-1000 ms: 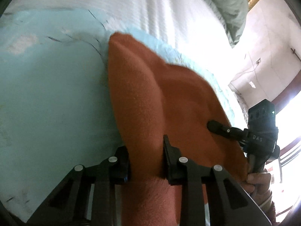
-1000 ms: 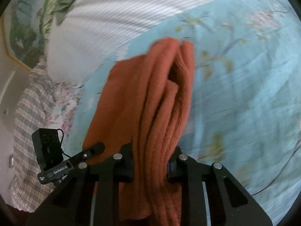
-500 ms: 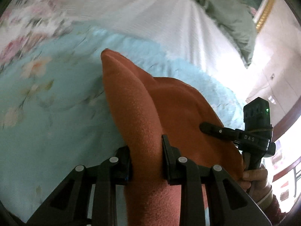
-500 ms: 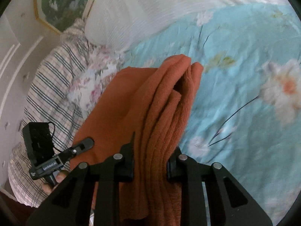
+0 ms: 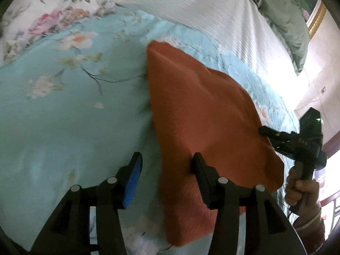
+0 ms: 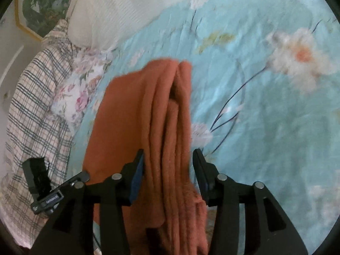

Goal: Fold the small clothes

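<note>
A folded rust-orange knitted garment [image 5: 201, 110] lies on the turquoise floral bedsheet [image 5: 63, 116]. My left gripper [image 5: 167, 157] straddles its near left edge. Its jaws are opening: the left blue pad stands clear of the fabric and the right finger rests beside it. In the right wrist view the same garment [image 6: 131, 110] shows its stacked folded layers running between the jaws of my right gripper [image 6: 169, 152]. Those jaws are opening too, with gaps on both sides of the cloth. Each gripper shows in the other's view, at the garment's opposite end.
A white ribbed blanket [image 5: 201, 4] and a green pillow [image 5: 282, 17] lie beyond the garment. A floral pillow [image 5: 42, 10] sits at the far left, a plaid cover [image 6: 31, 106] at the bed's side. A person's hand [image 5: 301, 191] holds the right gripper's handle.
Both grippers were shut on the garment; now both sets of jaws have spread apart and the cloth lies loose between them. Both moved across the bed with the garment.
</note>
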Demonstrator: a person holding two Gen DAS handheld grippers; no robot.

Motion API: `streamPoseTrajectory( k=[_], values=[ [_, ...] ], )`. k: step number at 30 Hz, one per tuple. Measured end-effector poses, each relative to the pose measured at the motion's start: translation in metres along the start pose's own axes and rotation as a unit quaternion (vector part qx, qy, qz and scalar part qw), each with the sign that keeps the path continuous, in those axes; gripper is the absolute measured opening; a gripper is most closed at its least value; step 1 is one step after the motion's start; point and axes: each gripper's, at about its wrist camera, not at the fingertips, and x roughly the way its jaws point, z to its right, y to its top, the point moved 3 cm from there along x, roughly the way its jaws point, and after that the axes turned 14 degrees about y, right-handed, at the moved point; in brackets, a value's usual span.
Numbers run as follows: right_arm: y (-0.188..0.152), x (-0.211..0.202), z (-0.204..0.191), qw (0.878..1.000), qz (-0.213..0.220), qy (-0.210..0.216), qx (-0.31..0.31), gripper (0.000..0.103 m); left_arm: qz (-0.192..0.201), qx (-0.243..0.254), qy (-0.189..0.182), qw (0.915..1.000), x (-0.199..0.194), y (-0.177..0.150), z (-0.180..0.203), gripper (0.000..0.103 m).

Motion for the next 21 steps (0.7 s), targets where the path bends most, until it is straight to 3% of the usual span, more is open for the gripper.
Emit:
streamPoseTrajectory(
  k=[5, 12, 14, 15, 16, 21],
  values=[
    [0.019, -0.02, -0.025, 0.998, 0.045, -0.01, -0.04, 0.047, 0.028, 0.017, -0.003, 0.9995, -0.025, -0.003, 0.001, 0.048],
    [0.037, 0.021, -0.036, 0.997, 0.006, -0.04, -0.07, 0.046, 0.033, 0.042, -0.013, 0.9985, -0.031, -0.005, 0.016, 0.046],
    [0.039, 0.033, -0.03, 0.997, -0.005, -0.048, -0.064, 0.036, 0.032, 0.042, -0.025, 0.9983, -0.032, -0.006, 0.019, 0.045],
    [0.04, 0.037, -0.027, 0.997, -0.012, -0.05, -0.062, 0.019, 0.032, 0.041, -0.038, 0.998, -0.034, -0.006, 0.021, 0.044],
    [0.04, 0.037, -0.026, 0.997, -0.014, -0.053, -0.062, 0.012, 0.032, 0.041, -0.051, 0.9973, -0.035, -0.006, 0.023, 0.044],
    [0.051, 0.0, -0.045, 0.996, 0.044, -0.02, -0.081, 0.011, 0.041, 0.07, -0.078, 0.9936, -0.044, -0.004, 0.04, 0.044]
  ],
)
